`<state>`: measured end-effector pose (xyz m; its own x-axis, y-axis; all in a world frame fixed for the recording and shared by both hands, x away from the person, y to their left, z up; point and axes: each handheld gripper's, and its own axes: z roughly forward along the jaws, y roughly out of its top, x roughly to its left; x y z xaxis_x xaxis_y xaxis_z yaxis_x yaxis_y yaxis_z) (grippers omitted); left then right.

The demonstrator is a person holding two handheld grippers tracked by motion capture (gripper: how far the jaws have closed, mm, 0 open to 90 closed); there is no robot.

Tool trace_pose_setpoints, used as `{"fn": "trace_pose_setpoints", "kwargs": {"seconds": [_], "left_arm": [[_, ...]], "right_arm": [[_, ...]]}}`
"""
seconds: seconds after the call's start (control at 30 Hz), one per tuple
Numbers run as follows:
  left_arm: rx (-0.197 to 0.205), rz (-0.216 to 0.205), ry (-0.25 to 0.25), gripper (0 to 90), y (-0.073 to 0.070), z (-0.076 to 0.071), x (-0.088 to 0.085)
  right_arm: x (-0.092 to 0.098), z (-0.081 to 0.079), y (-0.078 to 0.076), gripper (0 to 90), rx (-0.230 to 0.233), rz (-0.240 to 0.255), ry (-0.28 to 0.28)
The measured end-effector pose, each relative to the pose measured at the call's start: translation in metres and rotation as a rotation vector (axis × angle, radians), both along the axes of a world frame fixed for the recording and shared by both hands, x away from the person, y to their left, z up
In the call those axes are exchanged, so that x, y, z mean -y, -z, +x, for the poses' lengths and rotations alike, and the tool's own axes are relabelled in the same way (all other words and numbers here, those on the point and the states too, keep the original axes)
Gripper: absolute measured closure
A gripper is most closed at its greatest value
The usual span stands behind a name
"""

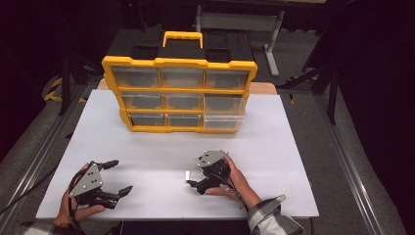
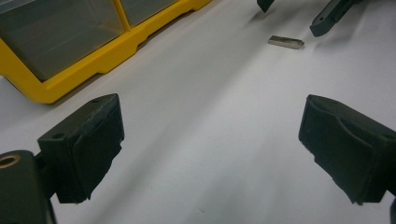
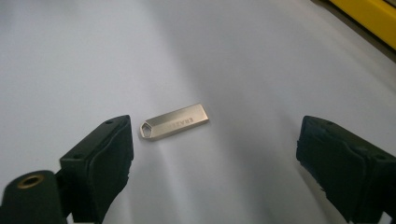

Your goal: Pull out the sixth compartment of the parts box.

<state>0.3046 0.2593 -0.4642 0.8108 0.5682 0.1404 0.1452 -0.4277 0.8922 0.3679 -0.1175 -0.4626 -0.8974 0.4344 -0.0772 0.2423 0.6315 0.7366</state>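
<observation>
A small silver metal USB stick [image 1: 187, 175] lies flat on the white table [image 1: 147, 147]. In the right gripper view the stick [image 3: 173, 122] rests just ahead of the left jaw, apart from both pads. My right gripper [image 1: 195, 174] is low over the table with its jaws open wide on either side of the stick; nothing is held. My left gripper [image 1: 122, 176] sits at the near left, also open and empty, pointing right. In the left gripper view the stick [image 2: 286, 42] lies far off beside the right gripper's jaw tips [image 2: 292, 16].
A yellow and black organizer [image 1: 178, 93] with several clear drawers stands upright at the back middle of the table. Its yellow base edge [image 2: 70, 74] is near the left gripper's line of sight. Dark floor and stands surround the table.
</observation>
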Motion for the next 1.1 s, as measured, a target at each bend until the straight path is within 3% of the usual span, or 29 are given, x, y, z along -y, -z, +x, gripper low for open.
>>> {"fn": "trace_pose_setpoints", "kwargs": {"seconds": [0.17, 0.4, 0.67, 1.1], "left_arm": [[0.001, 0.001, 0.002, 7.8, 0.0, 0.0, 0.0], [-0.002, 0.003, 0.004, 7.8, 0.0, 0.001, 0.0], [-0.006, -0.002, 0.003, 7.8, 0.001, 0.002, -0.002], [-0.015, -0.002, -0.007, 7.8, 0.002, 0.001, -0.005]], "right_arm": [[-0.003, 0.002, 0.001, 14.0, -0.019, 0.032, -0.025], [-0.011, 0.001, 0.004, 18.5, -0.015, -0.007, -0.062], [-0.014, 0.006, 0.005, 33.9, -0.043, 0.002, -0.094], [-0.017, 0.007, 0.004, 54.1, -0.035, 0.004, -0.169]]}}
